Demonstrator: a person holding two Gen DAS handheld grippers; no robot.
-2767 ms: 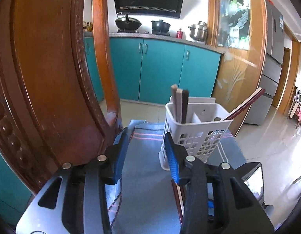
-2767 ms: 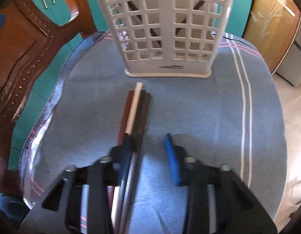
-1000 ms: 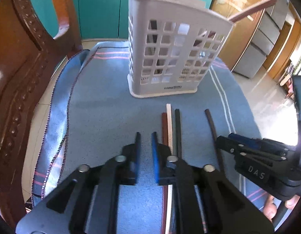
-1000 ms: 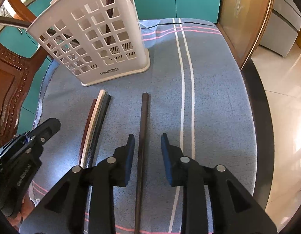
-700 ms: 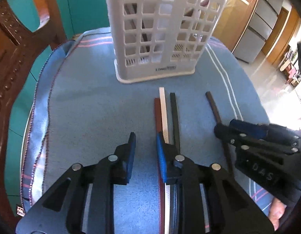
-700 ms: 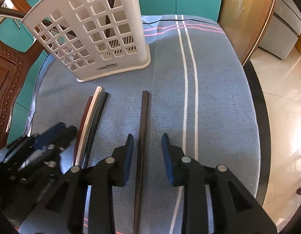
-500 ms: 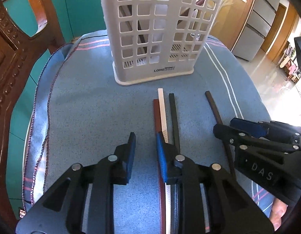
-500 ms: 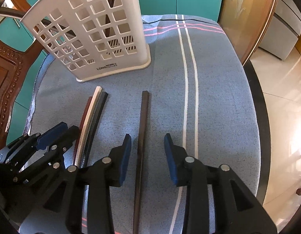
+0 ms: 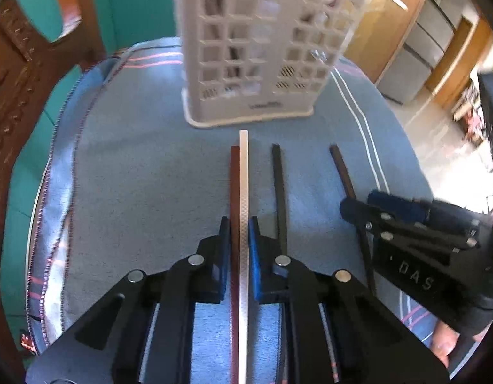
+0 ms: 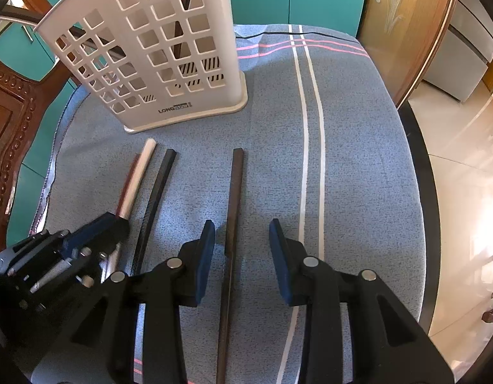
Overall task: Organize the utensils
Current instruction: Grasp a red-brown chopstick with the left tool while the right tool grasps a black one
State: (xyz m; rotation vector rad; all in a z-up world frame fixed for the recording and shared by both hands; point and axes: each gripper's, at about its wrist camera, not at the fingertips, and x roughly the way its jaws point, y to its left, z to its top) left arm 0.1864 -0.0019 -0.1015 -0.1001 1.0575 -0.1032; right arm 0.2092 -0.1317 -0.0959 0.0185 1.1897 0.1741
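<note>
Left wrist view: your tabletop [image 9: 134, 166], under a blue striped cloth [image 9: 358, 121], fills the picture, with a carved wooden chair [image 9: 19, 73] at 9 o'clock. The white slotted utensil holder [image 9: 262, 48] stands upright at 12 o'clock, with chopsticks already inside it. Your left gripper [image 9: 239, 224] has its jaws clenched on two chopsticks lying side by side, the white chopstick [image 9: 244, 172] and the red-brown chopstick [image 9: 235, 176], whose far ends point toward the holder's base. The black chopstick [image 9: 280, 188] lies just beside them toward 3 o'clock, apart from the pair. Farther toward 3 o'clock lies the dark brown chopstick [image 9: 342, 169].

In the right wrist view, your right gripper [image 10: 240, 230] has its jaws released, spread on either side of that dark brown chopstick, which lies flat on the cloth between them, nearer the left finger. Whether either pad touches it you cannot tell.
</note>
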